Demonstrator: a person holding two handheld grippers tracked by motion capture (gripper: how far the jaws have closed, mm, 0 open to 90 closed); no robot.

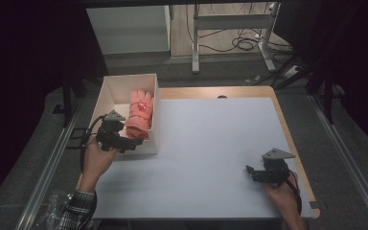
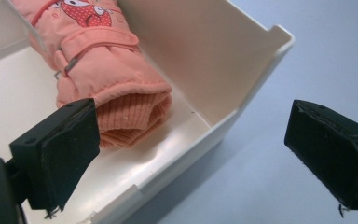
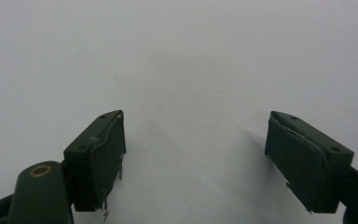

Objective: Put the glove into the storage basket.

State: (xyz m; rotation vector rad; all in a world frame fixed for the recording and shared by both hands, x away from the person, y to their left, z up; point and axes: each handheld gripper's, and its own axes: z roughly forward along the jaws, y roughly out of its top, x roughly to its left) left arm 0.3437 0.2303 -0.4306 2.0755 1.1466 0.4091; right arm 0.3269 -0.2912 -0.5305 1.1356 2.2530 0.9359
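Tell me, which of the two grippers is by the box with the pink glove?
The left gripper, open at the white box holding the glove. The right gripper sits over bare table.

A pink padded glove [image 1: 139,115] lies inside a white open-topped box [image 1: 106,91] at the far left of the table. It rests lengthwise along the box's right wall, fingers toward the far end, ribbed knit cuff [image 2: 130,119] toward the near end. A red dotted picture sits on its back, and a strap crosses the wrist. The box's near right corner is notched.
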